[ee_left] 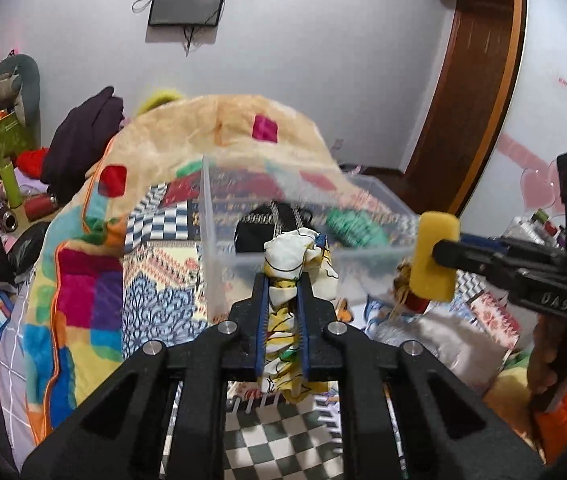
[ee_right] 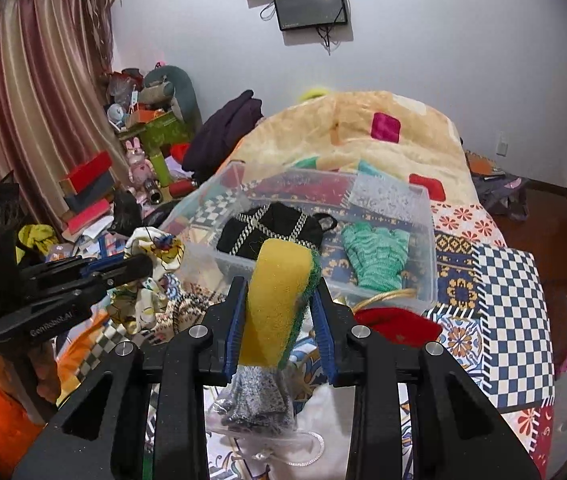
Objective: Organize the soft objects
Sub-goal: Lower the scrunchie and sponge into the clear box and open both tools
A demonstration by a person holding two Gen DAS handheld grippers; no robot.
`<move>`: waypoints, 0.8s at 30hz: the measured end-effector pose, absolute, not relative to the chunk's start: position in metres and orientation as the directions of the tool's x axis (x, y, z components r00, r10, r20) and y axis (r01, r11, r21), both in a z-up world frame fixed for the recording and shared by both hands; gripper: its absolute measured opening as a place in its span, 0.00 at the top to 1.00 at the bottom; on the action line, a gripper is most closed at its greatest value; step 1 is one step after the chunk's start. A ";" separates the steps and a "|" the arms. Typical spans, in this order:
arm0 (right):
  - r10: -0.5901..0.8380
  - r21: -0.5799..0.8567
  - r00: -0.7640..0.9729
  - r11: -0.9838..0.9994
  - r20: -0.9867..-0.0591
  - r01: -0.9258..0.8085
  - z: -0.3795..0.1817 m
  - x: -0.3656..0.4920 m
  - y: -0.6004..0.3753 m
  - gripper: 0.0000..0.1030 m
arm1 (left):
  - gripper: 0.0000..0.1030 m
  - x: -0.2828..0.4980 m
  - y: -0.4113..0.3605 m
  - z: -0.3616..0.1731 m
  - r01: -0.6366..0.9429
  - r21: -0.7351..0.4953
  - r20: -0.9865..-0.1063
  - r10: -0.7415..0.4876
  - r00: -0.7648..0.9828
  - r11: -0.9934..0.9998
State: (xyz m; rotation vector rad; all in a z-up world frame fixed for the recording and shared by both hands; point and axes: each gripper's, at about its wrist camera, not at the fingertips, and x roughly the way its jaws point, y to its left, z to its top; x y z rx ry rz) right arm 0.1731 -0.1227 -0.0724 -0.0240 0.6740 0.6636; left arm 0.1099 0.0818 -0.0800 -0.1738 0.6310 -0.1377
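A clear plastic bin (ee_left: 219, 248) stands on the patterned bedspread; it also shows in the right wrist view (ee_right: 429, 264). Inside lie a black knit item (ee_right: 267, 228) and a green knit item (ee_right: 375, 258). My left gripper (ee_left: 282, 280) is shut on a white and yellow printed cloth (ee_left: 291, 256), held at the bin's near wall; the cloth also shows in the right wrist view (ee_right: 151, 276). My right gripper (ee_right: 279, 284) is shut on a yellow sponge (ee_right: 273, 300) with a green scouring side, just before the bin; the sponge shows in the left wrist view (ee_left: 435, 256).
A folded colourful blanket (ee_left: 155, 152) rises behind the bin. A red soft item (ee_right: 395, 324) and a yellow cord (ee_right: 383, 296) lie before the bin. A grey item in a clear bag (ee_right: 255, 404) lies below my right gripper. Clutter stands at the left (ee_right: 143, 140).
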 end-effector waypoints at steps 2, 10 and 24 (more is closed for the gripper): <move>0.560 0.181 0.594 0.797 -0.577 -0.576 -0.067 0.175 -0.123 0.72 | 0.88 0.113 0.081 -0.071 0.078 -0.195 -0.555 -0.175 0.813 0.978; 0.555 0.171 0.637 0.809 -0.535 -0.562 -0.048 0.189 -0.123 0.72 | 0.88 0.135 0.072 -0.042 0.084 -0.177 -0.488 -0.162 0.858 0.981; 0.483 0.123 0.661 0.849 -0.575 -0.514 -0.058 0.230 -0.103 0.72 | 0.88 0.192 0.067 -0.056 0.063 -0.196 -0.536 -0.161 0.829 0.978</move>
